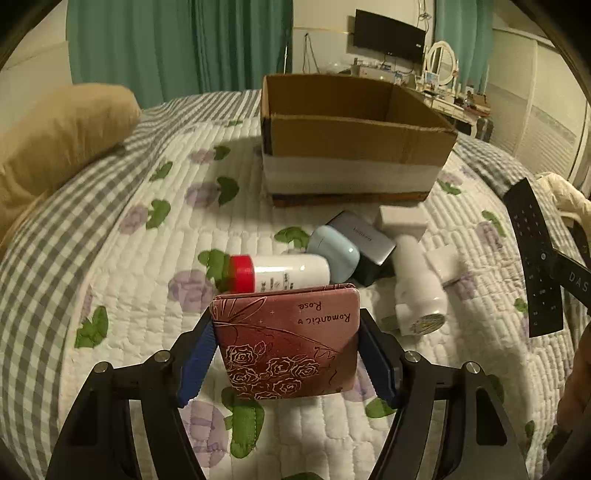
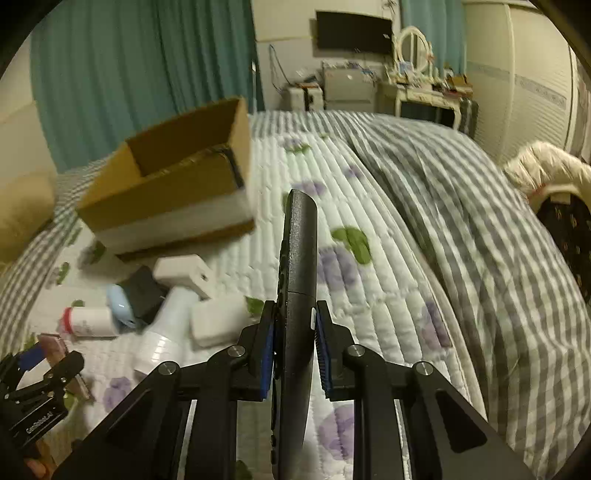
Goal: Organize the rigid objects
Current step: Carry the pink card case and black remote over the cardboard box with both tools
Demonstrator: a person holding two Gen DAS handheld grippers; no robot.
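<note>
My left gripper (image 1: 286, 350) is shut on a red rose-patterned tin (image 1: 288, 343) and holds it above the quilt. My right gripper (image 2: 294, 332) is shut on a black remote control (image 2: 297, 280), held on edge; the remote also shows in the left wrist view (image 1: 532, 258). An open cardboard box (image 1: 354, 140) stands on the bed beyond the pile, and it shows in the right wrist view (image 2: 173, 177) too. A red-capped white bottle (image 1: 277, 273), a light blue case (image 1: 334, 254), a grey case (image 1: 364, 236) and a white bottle (image 1: 417, 284) lie in front of the box.
White blocks (image 1: 402, 219) lie in the pile. A tan pillow (image 1: 55, 144) sits at the left. A grey checked blanket (image 2: 461, 221) covers the bed's right side. A dresser with a mirror (image 2: 413, 48) and a TV (image 2: 354, 31) stand at the far wall.
</note>
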